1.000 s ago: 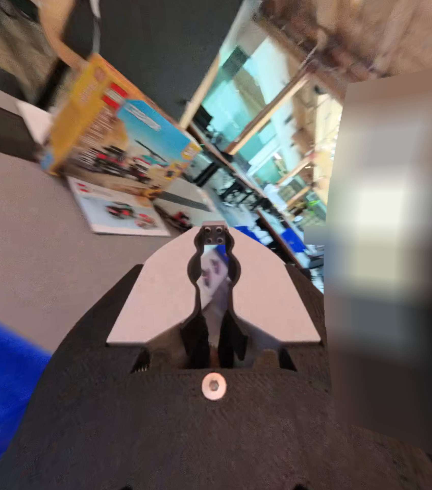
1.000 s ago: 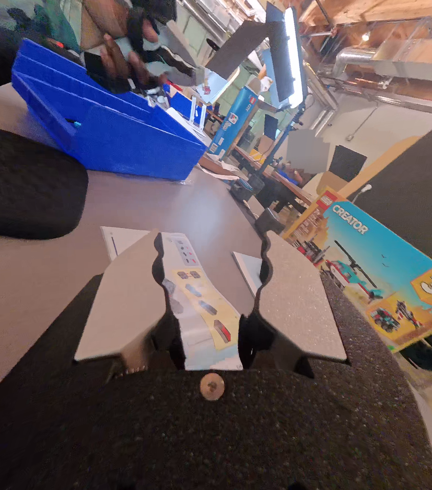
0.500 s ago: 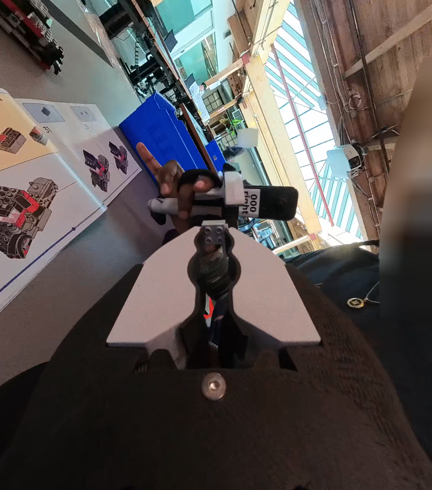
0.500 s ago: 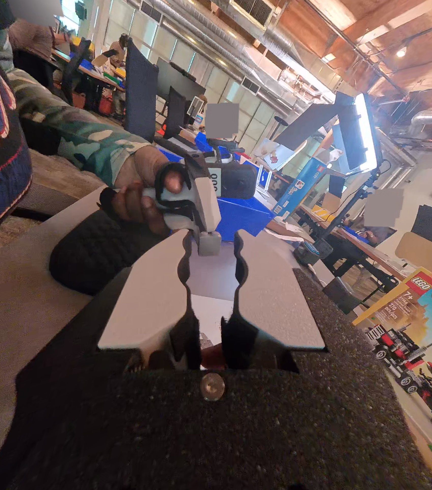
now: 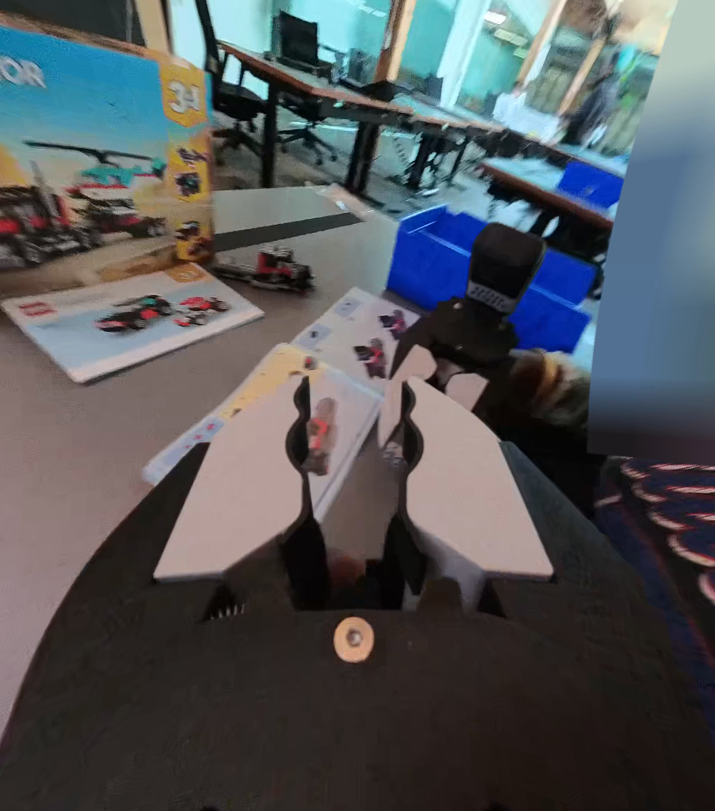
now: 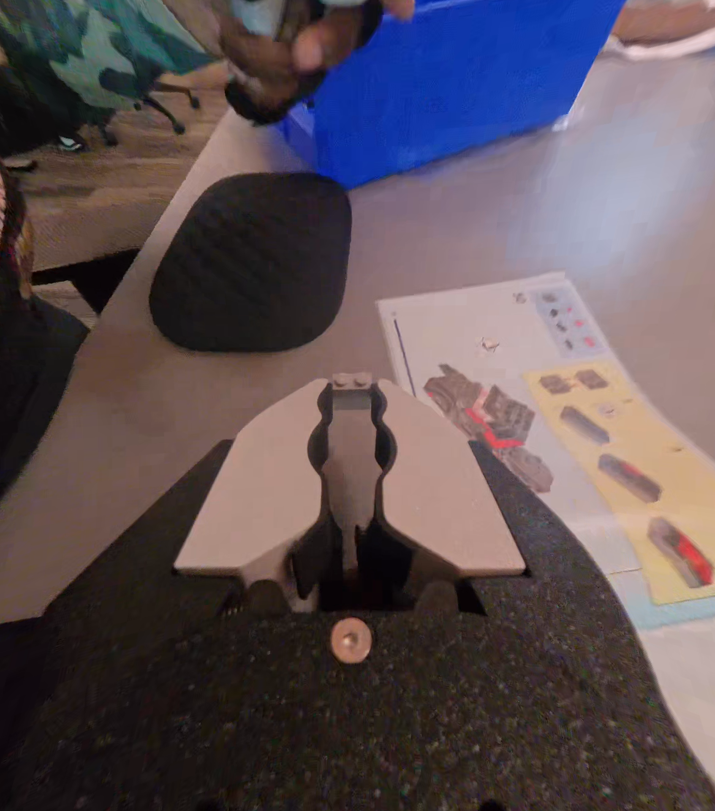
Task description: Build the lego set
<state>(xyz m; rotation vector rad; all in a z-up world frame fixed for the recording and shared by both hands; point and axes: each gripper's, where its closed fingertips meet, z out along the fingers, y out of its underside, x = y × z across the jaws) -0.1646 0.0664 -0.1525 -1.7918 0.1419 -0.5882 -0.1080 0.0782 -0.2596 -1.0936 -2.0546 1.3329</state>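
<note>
Grey stud piece (image 6: 352, 381), one, pinched at the tips of the right gripper (image 6: 352, 388) above bare tabletop (image 6: 149, 417); left gripper (image 5: 352, 395) spread wide, holding nothing; two instruction booklets (image 5: 127, 324) (image 6: 566, 439), one blue bin (image 6: 447, 87), one black pad (image 6: 254, 263), probably one small truck model (image 5: 272, 267) beside the box (image 5: 74, 153).

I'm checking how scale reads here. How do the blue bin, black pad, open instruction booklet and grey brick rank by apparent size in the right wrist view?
1. Open instruction booklet
2. Blue bin, cut off by the frame, so its place against the booklet is uncertain
3. Black pad
4. Grey brick, in the right claw
</note>
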